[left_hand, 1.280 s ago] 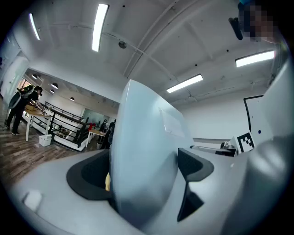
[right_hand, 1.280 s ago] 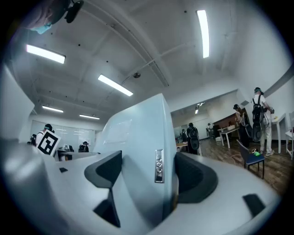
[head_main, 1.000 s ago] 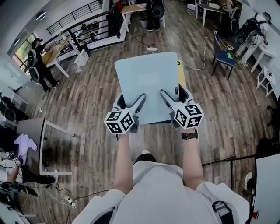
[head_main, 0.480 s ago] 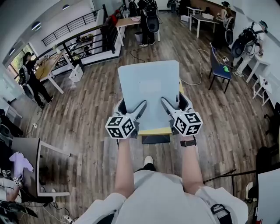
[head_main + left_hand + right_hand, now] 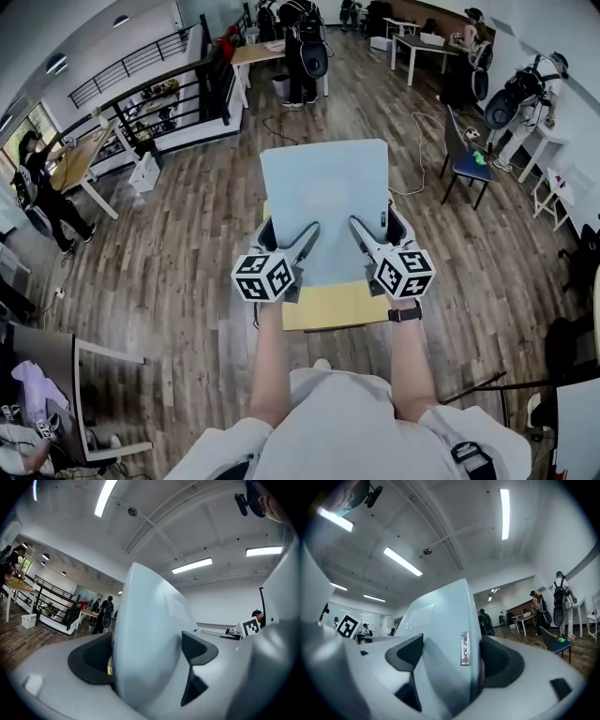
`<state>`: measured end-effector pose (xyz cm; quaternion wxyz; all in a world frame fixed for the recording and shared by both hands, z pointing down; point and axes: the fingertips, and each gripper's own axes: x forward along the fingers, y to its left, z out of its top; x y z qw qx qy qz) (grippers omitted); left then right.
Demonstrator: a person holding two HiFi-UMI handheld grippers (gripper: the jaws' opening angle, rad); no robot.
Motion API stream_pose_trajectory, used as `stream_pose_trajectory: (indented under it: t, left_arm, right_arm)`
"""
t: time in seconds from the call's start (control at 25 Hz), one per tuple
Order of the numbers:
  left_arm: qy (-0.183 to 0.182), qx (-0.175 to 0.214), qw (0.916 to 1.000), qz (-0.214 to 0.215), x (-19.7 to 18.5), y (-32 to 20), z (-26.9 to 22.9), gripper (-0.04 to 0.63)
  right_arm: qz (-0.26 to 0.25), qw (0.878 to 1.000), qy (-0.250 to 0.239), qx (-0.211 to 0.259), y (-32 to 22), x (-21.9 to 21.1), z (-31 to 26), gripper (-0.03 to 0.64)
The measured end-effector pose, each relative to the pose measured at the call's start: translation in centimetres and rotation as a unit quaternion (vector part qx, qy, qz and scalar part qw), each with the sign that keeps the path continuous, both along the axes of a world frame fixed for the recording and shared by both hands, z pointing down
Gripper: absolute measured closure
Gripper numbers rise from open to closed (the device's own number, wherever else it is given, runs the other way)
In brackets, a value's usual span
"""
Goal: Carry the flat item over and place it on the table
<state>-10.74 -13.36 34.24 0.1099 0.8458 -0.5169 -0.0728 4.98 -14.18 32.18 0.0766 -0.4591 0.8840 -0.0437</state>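
Observation:
The flat item (image 5: 326,202) is a thin pale blue-grey panel held level in front of me, seen in the head view. My left gripper (image 5: 286,236) is shut on its near left edge and my right gripper (image 5: 375,232) on its near right edge. Beneath it shows the top of a small yellow table (image 5: 336,307), mostly covered by the panel. In the left gripper view the flat item (image 5: 150,639) stands on edge between the dark pads. In the right gripper view the flat item (image 5: 445,639) fills the jaws, with a small silver label on its edge.
Wooden floor lies all around. A blue chair (image 5: 466,161) stands at the right, a black railing (image 5: 159,94) at the far left, and desks with people at the back. A white table (image 5: 103,394) sits at the lower left. A cable (image 5: 422,141) trails across the floor.
I have walked forward with the panel in both grippers. The yellow table top, hidden a second ago, now shows beneath the panel's near edge.

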Motion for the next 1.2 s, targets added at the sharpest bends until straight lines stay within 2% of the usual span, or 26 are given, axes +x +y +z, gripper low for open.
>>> stream_pose_trajectory:
  t: [0.24,0.56,0.96,1.2]
  left_arm:
    - [0.02,-0.04,0.999,0.004,-2.3,-4.2,3.1,0.126]
    - [0.043,-0.094,0.9945,0.017,-2.9,-7.7,7.9,0.126]
    - [0.053,-0.183,0.9817,0.008,-4.5,-14.2,15.4,0.126]
    - [0.058,-0.232,0.971,0.003,-4.9,-17.3,19.4,0.126]
  right_arm:
    - [0.02,0.999,0.018,-0.022,-4.1,-2.4,2.4,0.265]
    - [0.029,0.996,0.039,-0.076,-7.6,-3.2,6.7,0.265]
    - [0.019,0.985,0.054,-0.165,-15.1,-4.9,14.1,0.265]
    - [0.011,0.975,0.057,-0.216,-18.6,-5.3,18.1,0.265]
